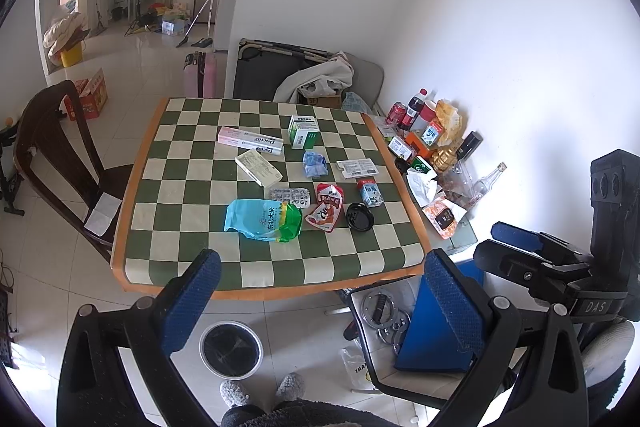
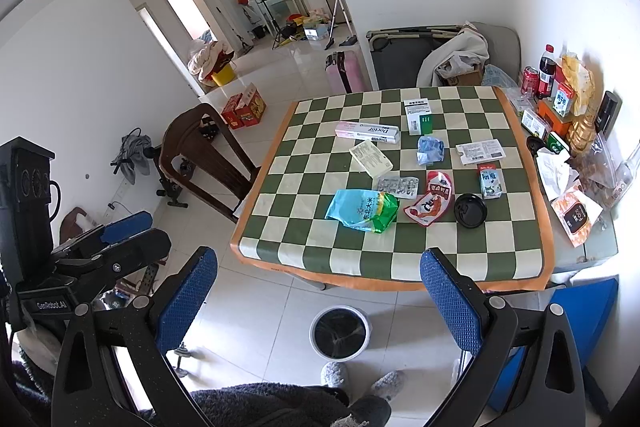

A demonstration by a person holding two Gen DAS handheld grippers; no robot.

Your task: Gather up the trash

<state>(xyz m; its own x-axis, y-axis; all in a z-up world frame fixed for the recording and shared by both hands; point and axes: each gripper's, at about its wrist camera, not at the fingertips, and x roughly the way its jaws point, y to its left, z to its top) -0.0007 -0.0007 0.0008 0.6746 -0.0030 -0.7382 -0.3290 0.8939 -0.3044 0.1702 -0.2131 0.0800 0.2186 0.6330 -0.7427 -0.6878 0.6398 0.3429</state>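
Left wrist view: both hand-held grippers (image 1: 320, 291) (image 2: 318, 287) spread, empty; wrappers, including blue-green rice bag (image 1: 264, 220), litter checkered desk (image 1: 168, 247); black-lined floor bin (image 1: 231, 349) appears empty — collection unstarted.

Near strip of the checkered table (image 1: 192, 267) is bare cloth along the front edge, giving open approach from the front. Mid-table is crowded: rice bag (image 1: 264, 219), red pouch (image 1: 326, 209), black lid (image 1: 359, 216), small carton (image 1: 370, 191), blister pack (image 1: 289, 195), with narrow gaps between them. Farther back lie the toothpaste box (image 1: 250, 139) and green-white box (image 1: 304, 131). Right edge is blocked by a clutter of bottles and packets (image 1: 436, 147). Left side is flanked by a wooden chair (image 1: 52, 147). Open bin (image 1: 231, 349) stands on the floor before the table, nothing above it
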